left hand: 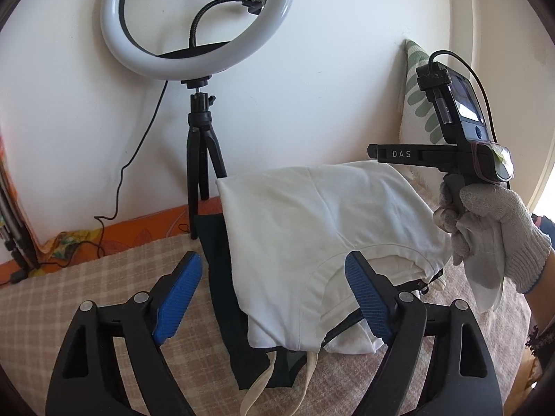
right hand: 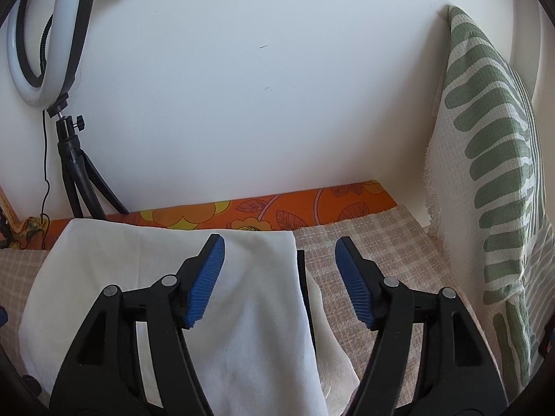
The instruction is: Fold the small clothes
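Note:
A folded white garment lies on a dark garment spread on the checked blanket. Cream straps stick out from under the near edge. My left gripper is open, its blue pads either side of the white garment's neckline and not pressing on it. My right gripper is open too, over the right edge of the white garment; its left pad is above the cloth, its right pad above the blanket. A gloved hand holds the right tool's handle.
A ring light on a black tripod stands against the white wall at the back left, its cable trailing down. An orange flowered sheet runs along the wall. A green-leaf pillow leans upright at the right.

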`<state>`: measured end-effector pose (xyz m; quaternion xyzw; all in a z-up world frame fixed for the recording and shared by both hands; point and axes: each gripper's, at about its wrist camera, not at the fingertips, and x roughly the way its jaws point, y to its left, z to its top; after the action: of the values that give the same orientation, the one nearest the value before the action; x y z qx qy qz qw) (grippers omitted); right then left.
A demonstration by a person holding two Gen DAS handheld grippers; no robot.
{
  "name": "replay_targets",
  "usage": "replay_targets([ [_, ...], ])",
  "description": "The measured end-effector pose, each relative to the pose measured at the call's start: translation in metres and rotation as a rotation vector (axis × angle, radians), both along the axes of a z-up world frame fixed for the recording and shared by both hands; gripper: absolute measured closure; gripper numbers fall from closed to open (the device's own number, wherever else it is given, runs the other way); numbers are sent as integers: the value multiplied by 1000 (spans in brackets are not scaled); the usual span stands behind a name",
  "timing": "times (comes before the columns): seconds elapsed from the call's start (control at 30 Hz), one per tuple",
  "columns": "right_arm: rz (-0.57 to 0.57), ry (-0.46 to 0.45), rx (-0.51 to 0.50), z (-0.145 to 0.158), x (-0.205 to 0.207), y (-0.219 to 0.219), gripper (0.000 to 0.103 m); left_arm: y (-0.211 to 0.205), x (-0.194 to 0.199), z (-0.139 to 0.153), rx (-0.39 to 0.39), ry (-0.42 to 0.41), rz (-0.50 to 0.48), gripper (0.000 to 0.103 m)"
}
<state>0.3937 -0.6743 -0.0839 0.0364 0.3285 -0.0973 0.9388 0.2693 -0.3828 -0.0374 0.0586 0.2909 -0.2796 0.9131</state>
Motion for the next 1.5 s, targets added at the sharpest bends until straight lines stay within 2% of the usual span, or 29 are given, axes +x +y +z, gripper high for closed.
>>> replay_targets([
  [0.17, -7, -14, 20, 11, -16, -1, 24, 1, -7, 5, 8, 30, 11, 18],
  [0.33, -11, -33, 20, 23, -36, 4, 16, 5, -20, 13, 3, 21, 18, 18],
  [0.47, -10, -44, 28, 31, -52, 8, 14, 12, -31, 20, -3, 13, 24, 18],
  [0.57, -11, -60, 26, 39, -66, 15, 7, 19, -40, 27, -11, 13, 31, 18],
  [0.67, -1, -76, 22, 48, -82, 25, 3, 28, -50, 34, -16, 6, 39, 18],
  [1.03, 29, -118, -1, 82, -151, 80, 2, 70, -102, 63, -36, -23, 53, 18],
  [1.2, 21, -136, 9, 94, -186, 99, 2, 88, -130, 74, -30, -61, 54, 18],
  [1.5, 33, -155, -6, 101, -239, 139, 2, 119, -175, 80, -43, -93, 37, 18],
])
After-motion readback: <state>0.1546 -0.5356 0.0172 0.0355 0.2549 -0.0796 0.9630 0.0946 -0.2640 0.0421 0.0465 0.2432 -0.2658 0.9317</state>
